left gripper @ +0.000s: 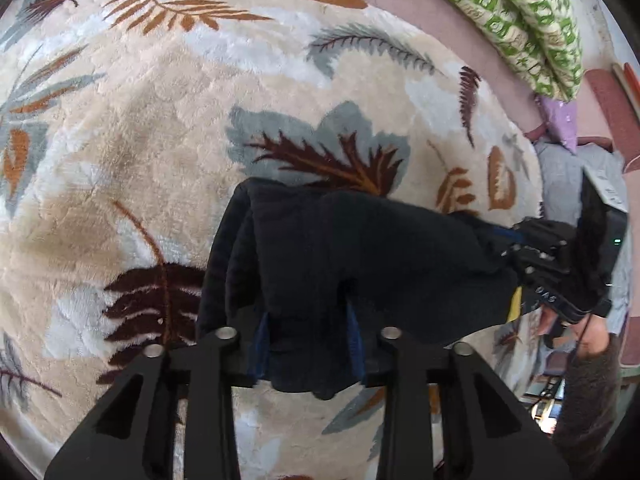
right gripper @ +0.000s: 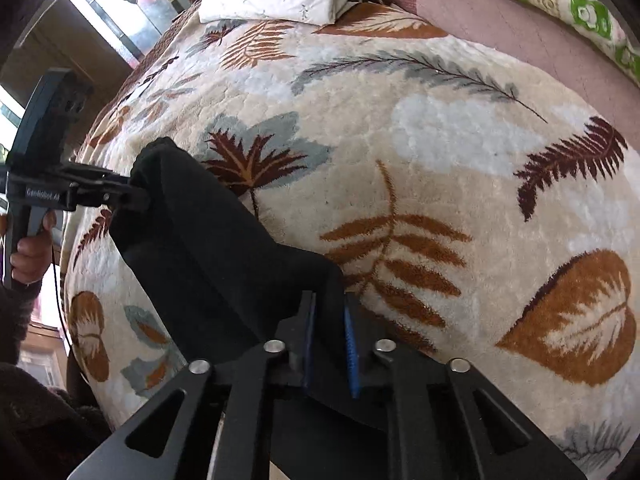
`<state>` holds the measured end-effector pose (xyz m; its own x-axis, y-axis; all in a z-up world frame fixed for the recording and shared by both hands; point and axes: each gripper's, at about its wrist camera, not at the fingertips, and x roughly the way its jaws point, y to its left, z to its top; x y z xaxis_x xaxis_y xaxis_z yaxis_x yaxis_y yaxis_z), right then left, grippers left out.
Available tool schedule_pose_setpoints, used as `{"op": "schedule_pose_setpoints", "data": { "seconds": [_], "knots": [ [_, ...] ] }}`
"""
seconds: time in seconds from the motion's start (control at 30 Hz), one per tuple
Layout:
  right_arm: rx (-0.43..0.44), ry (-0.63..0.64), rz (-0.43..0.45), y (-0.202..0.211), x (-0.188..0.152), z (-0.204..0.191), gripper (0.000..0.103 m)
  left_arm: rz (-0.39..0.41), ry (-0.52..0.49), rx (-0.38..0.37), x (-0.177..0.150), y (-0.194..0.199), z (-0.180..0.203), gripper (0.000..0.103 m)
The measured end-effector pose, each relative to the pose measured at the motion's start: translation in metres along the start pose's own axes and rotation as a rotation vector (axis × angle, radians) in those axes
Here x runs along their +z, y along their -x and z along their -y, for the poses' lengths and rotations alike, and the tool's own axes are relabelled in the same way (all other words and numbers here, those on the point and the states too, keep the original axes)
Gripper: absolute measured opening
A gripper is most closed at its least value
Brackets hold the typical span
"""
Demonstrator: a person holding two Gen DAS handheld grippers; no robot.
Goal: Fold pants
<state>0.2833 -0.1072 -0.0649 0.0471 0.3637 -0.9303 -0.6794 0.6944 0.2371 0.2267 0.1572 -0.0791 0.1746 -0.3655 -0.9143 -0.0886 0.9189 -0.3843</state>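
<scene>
One pair of black pants (left gripper: 344, 248), two grippers on it. The left gripper (left gripper: 308, 344) is clamped on one end, the right gripper (right gripper: 330, 340) pinching the other, so the cloth hangs stretched between them just above the leaf-print blanket (left gripper: 160, 140) on the bed, probably ready to be laid down for a fold.

My two wrist cameras each look steeply down, from close, along my own black fingers at the cream plush blanket with leaf print (left gripper: 160, 128), both sharing the black folded pants (right gripper: 208, 248).
</scene>
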Motion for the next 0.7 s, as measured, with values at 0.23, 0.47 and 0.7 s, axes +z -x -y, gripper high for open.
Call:
{"op": "schedule_pose_setpoints", "data": {
  "seconds": [0.23,0.47,0.7],
  "knots": [
    [-0.114,-0.050,0.187,0.028,0.000,0.001,0.005,0.006,-0.041,0.101,-0.014,0.008,0.003,0.024],
    [-0.098,-0.214,0.135,-0.014,0.002,0.027,0.018,0.007,-0.072,0.132,-0.009,0.006,0.007,0.025],
    [0.029,-0.367,0.305,0.062,-0.034,0.043,0.036,0.024,0.073,-0.027,-0.010,0.033,-0.026,0.031]
  ]
}}
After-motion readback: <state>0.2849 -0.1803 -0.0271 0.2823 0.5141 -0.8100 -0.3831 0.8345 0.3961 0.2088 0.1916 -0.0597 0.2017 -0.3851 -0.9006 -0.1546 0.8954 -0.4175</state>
